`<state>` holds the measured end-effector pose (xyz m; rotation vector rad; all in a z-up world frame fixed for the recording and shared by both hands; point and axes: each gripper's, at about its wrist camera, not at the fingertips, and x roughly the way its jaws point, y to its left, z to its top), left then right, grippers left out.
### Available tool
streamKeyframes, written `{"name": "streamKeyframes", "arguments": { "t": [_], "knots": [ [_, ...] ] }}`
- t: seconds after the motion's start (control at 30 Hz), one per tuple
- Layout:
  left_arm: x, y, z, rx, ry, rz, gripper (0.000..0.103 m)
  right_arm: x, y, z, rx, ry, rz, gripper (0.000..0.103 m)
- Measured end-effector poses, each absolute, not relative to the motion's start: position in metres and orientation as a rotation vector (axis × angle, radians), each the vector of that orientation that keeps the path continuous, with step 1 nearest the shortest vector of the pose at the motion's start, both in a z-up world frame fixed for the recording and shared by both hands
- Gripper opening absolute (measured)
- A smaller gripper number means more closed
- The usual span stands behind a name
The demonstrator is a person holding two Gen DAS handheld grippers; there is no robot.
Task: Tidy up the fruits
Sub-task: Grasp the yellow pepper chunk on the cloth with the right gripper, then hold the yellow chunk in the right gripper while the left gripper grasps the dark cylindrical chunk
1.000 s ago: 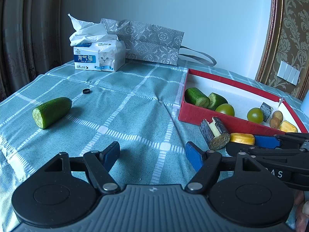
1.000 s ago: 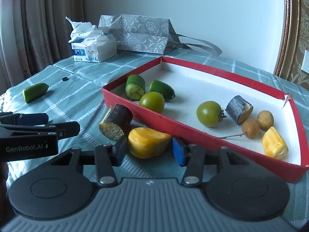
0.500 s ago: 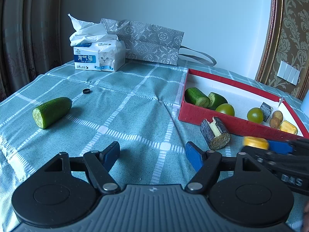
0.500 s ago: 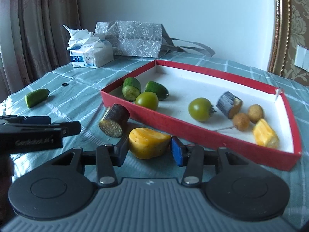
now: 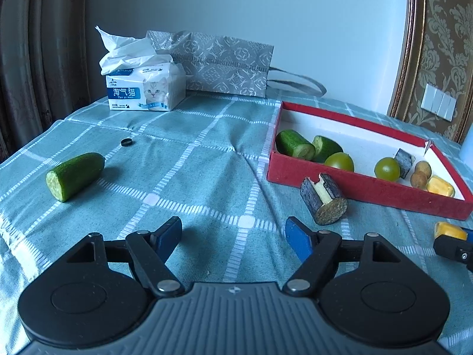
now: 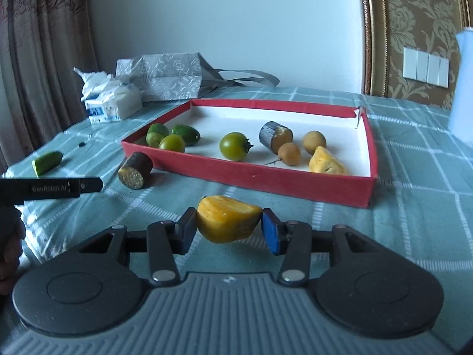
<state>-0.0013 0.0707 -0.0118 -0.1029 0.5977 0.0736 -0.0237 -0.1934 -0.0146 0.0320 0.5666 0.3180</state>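
My right gripper (image 6: 229, 227) is shut on a yellow fruit piece (image 6: 226, 217) and holds it above the cloth, in front of the red tray (image 6: 251, 174). The tray holds cucumber pieces, two green tomatoes, a dark sugarcane piece, two longans and a yellow piece. My left gripper (image 5: 233, 233) is open and empty over the cloth. A dark sugarcane piece (image 5: 323, 198) lies just outside the tray's near wall (image 5: 369, 189). A cucumber piece (image 5: 74, 174) lies far left on the cloth. The held yellow fruit piece shows at the right edge of the left wrist view (image 5: 449, 230).
A tissue pack (image 5: 145, 88) and a grey patterned bag (image 5: 218, 62) stand at the back by the wall. A small black ring (image 5: 126, 142) lies on the checked cloth. Curtains hang at the left.
My right gripper has lifted the yellow fruit piece off the cloth and drawn back to the right, away from the tray's left end. The left gripper has stayed still and open.
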Motion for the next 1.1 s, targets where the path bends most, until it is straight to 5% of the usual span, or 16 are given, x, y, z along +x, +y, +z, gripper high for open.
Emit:
{"name": "streamKeyframes", "arguments": {
  "t": [0.17,1.1],
  "knots": [
    [0.012,0.057,-0.012,-0.07,0.626,0.108,0.085,-0.024,-0.195,-0.016,0.043,0.57,0.327,0.045],
    [0.025,0.003,-0.009,0.084,0.602,-0.09,0.085,-0.021,-0.202,-0.018,0.106,0.586,0.341,0.045]
  ]
}}
